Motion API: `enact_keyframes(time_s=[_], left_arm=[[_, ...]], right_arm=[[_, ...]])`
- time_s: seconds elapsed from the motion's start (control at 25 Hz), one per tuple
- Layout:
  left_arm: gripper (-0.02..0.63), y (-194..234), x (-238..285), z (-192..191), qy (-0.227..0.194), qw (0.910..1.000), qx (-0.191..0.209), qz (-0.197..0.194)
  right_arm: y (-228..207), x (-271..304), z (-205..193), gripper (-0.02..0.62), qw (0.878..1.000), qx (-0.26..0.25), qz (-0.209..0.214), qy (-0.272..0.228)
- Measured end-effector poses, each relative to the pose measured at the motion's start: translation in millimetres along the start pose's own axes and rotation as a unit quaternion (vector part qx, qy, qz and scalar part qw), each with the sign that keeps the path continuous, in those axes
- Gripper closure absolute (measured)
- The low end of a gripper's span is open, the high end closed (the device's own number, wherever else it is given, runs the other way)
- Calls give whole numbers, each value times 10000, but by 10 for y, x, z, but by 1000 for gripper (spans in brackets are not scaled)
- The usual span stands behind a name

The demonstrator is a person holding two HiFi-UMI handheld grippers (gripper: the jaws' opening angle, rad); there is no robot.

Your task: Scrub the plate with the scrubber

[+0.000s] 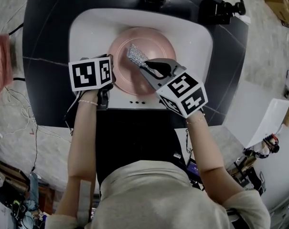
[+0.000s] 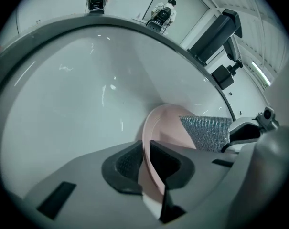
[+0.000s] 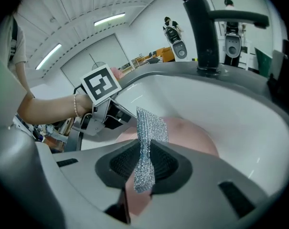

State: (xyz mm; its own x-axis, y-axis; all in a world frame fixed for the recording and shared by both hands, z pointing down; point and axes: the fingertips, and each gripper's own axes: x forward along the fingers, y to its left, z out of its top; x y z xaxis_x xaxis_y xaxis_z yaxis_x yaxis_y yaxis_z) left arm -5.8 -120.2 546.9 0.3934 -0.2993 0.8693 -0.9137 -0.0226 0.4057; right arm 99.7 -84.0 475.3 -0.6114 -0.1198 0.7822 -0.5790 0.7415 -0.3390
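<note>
A pink plate [image 1: 134, 56] lies in the white sink [image 1: 87, 27]. My left gripper [image 1: 109, 67] is at the plate's left rim, and in the left gripper view its jaws are shut on the plate's edge [image 2: 149, 147]. My right gripper [image 1: 151, 66] hangs over the plate's middle, shut on a silver mesh scrubber [image 1: 136, 56]. In the right gripper view the scrubber [image 3: 146, 149] stands pinched between the pads above the plate [image 3: 192, 135], with my left gripper [image 3: 116, 118] at its left. The scrubber [image 2: 206, 131] also shows over the plate in the left gripper view.
A dark tap [image 3: 204, 27] rises at the sink's far side. The sink sits in a dark counter [image 1: 44, 56]. A black device [image 1: 225, 8] stands at the counter's far right. A pink cloth [image 1: 1, 61] lies at the far left.
</note>
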Motion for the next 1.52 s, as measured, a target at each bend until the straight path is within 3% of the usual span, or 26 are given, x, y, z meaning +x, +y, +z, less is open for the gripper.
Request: enact_keyframes(time_s=[0.44, 0.68, 0.88, 1.08, 1.28, 1.52], left_arm=[[561, -130, -27, 46, -114, 9990, 245, -358], [561, -173, -84, 84, -255, 9978, 144, -592], [561, -213, -119, 113, -327, 9971, 182, -658], [561, -245, -176, 147, -470, 9957, 526, -593], [561, -241, -206, 198, -586, 9949, 498, -649], [561, -215, -177, 195, -547, 9951, 534, -620]], right_arm=[[250, 206, -176, 515, 9935, -813, 290, 745], [370, 384, -265, 514, 9913, -715, 668, 879], [417, 518, -284, 515, 9892, -813, 743, 968], [377, 601, -225, 518, 9912, -666, 724, 891], [317, 626, -173, 520, 9929, -507, 750, 774], [237, 672, -160, 520, 9912, -830, 529, 879]])
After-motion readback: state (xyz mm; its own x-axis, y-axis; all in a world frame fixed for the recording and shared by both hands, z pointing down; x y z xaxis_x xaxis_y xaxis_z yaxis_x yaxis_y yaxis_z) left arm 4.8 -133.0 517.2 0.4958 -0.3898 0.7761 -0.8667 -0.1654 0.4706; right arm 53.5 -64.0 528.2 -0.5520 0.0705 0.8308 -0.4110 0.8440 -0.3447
